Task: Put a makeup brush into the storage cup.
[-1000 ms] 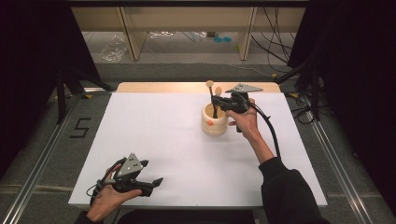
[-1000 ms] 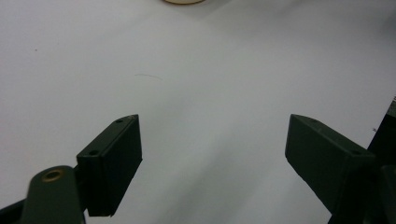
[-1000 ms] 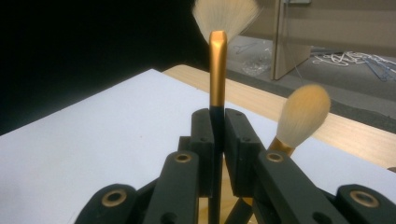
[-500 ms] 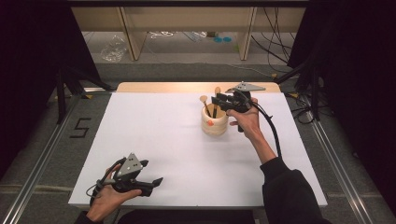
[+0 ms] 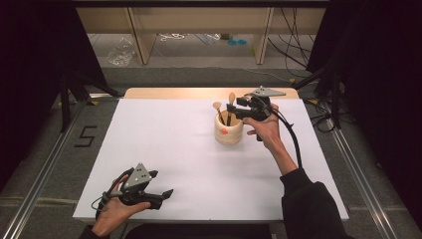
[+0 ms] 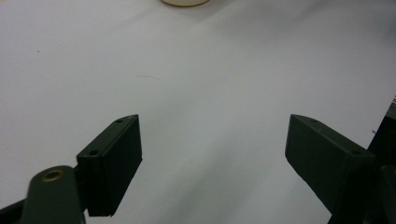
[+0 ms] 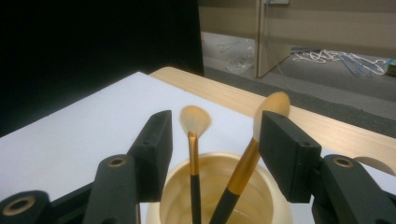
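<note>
Resting low at the near edge of the white table [image 5: 164,144], the left gripper [image 5: 161,191] sits with its jaws spread wide and nothing between them; in the left gripper view they frame bare white surface, with the base of the cup just visible at the far top.

Farther out, the right gripper [image 5: 232,110] hovers over the cream wooden cup [image 5: 229,133], which stands upright toward the far right of the table. Its jaws have just been opening: a second ago they were pinched on the handle of a makeup brush held above the cup, and now they stand apart. In the right gripper view the two brushes stand between the jaws but free of them. The fan-tipped brush [image 7: 194,140] stands near the middle of the cup, and the rounder brush [image 7: 254,149] leans toward the right jaw, its bristles just beside the pad; I cannot tell whether they touch.

That reads as a release: the second brush now stands in the cup beside the first, so the placing looks done. What remains is likely to draw the gripper back without brushing the leaning handle or tipping the cup.
</note>
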{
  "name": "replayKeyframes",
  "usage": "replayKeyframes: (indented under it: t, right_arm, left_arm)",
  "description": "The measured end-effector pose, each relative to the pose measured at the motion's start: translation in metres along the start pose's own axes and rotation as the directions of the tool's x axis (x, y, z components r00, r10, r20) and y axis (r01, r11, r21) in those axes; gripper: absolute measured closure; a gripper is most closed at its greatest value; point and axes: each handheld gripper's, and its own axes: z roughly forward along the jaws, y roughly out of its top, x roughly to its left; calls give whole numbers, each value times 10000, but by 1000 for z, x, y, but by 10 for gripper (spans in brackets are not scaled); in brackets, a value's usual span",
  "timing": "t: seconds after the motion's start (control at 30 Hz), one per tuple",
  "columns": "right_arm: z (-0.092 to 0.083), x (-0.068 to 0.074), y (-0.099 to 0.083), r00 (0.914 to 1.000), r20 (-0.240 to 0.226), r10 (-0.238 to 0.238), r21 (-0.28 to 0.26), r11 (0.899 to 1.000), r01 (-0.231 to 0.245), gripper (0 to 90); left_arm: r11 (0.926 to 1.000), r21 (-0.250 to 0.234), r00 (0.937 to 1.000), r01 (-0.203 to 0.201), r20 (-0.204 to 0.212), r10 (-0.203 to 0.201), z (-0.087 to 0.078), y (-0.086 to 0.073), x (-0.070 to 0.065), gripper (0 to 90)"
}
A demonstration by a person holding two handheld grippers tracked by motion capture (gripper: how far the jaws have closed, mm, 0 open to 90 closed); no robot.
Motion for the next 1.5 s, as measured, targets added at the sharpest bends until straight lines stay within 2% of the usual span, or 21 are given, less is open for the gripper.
replayKeyframes:
  t: [0.03, 0.1, 0.17, 0.2, 0.23, 0.3, 0.43, 0.5, 0.63, 0.67, 0.77, 0.8, 0.87, 1.1, 1.17, 1.23, 1.3, 1.33, 1.4, 1.47, 1.5]
  right_arm:
    - [-1, 1, 0, 10000, 5, 93, 122, 9999, -93, 443]
    - [-3, 3, 1, 9998, 129, -159, 98, 9998, 157, 430]
    - [-5, 5, 2, 9998, 110, -171, 178, 9997, 169, 430]
    - [-5, 5, 2, 9997, 128, -200, 90, 9998, 199, 429]
    - [-6, 6, 2, 9998, 97, -169, 85, 9998, 168, 428]
    - [-7, 6, 2, 9998, 124, -123, 53, 9999, 122, 421]
    - [-10, 7, 2, 9998, 184, -125, 40, 9999, 125, 400]
    - [-12, 9, 2, 9999, 170, 21, 121, 9999, -23, 394]
    - [-15, 10, 3, 9996, 253, -108, -12, 9999, 109, 380]
    - [-16, 12, 3, 9998, 192, 77, 17, 10000, -77, 375]
    - [-19, 13, 3, 9996, 268, -35, -8, 10000, 36, 363]
    - [-20, 14, 2, 9997, 258, 57, -25, 10000, -56, 360]
    - [-21, 14, 2, 9997, 246, 27, -9, 10000, -27, 353]
    - [-23, 17, 1, 9995, 302, -50, 1, 10000, 50, 340]
    - [-24, 19, 0, 9998, 185, 36, 48, 10000, -37, 339]
    - [-24, 20, 0, 9997, 204, -96, 8, 10000, 95, 337]
    - [-24, 20, -1, 9996, 227, -155, 21, 9999, 154, 334]
    - [-25, 21, -1, 9995, 269, -176, 44, 9998, 175, 330]
    - [-25, 21, -2, 9995, 257, -178, -10, 9998, 179, 325]
    - [-25, 22, -2, 9994, 288, -185, 23, 9998, 185, 317]
    - [-25, 21, -2, 9997, 209, -153, 7, 9999, 153, 313]
  left_arm:
    - [10000, 15, 10000, 9, -8, -9, 0, 0, 0, 185]
    - [10000, 22, 10000, -51, 10, 51, 0, 0, 0, 185]
    - [9998, 105, 9998, -141, 107, 140, 0, 0, 1, 185]
    - [10000, -24, 9999, -2, 107, 2, 0, 0, 0, 185]
    - [10000, 7, 10000, -49, 65, 49, 0, 0, 0, 185]
    - [9999, -19, 9997, 142, 215, -142, 0, 0, -1, 185]
    - [10000, -35, 9999, -38, 106, 38, 0, 0, 0, 185]
    - [9999, -13, 9999, -105, 129, 105, 0, 0, 1, 185]
    - [9999, -97, 9998, -136, 134, 138, 0, 0, 1, 185]
    - [9999, -65, 9999, -98, 55, 98, 0, 0, 1, 185]
    - [9999, 11, 9999, -124, -44, 124, 0, 1, 1, 185]
    - [9990, 229, 9992, -390, -114, 393, -2, 1, 3, 185]
    - [9995, 11, 9995, -301, 18, 301, 0, 1, 3, 185]
    - [9996, 77, 9996, -264, -24, 264, -1, 1, 3, 185]
    - [9991, 89, 9991, -414, 1, 414, -1, 2, 4, 185]
    - [9995, 85, 9995, -305, -3, 305, 0, 2, 3, 185]
    - [9992, 156, 9993, -376, -31, 376, 0, 3, 3, 185]
    - [9994, 14, 9994, -331, 52, 331, 2, 3, 3, 185]
    - [9993, 110, 9993, -369, 120, 368, 2, 3, 3, 185]
    - [9999, -95, 9999, -112, 46, 112, 3, 1, 2, 185]
    - [9993, 94, 9993, -364, 1, 364, 1, 2, 4, 185]
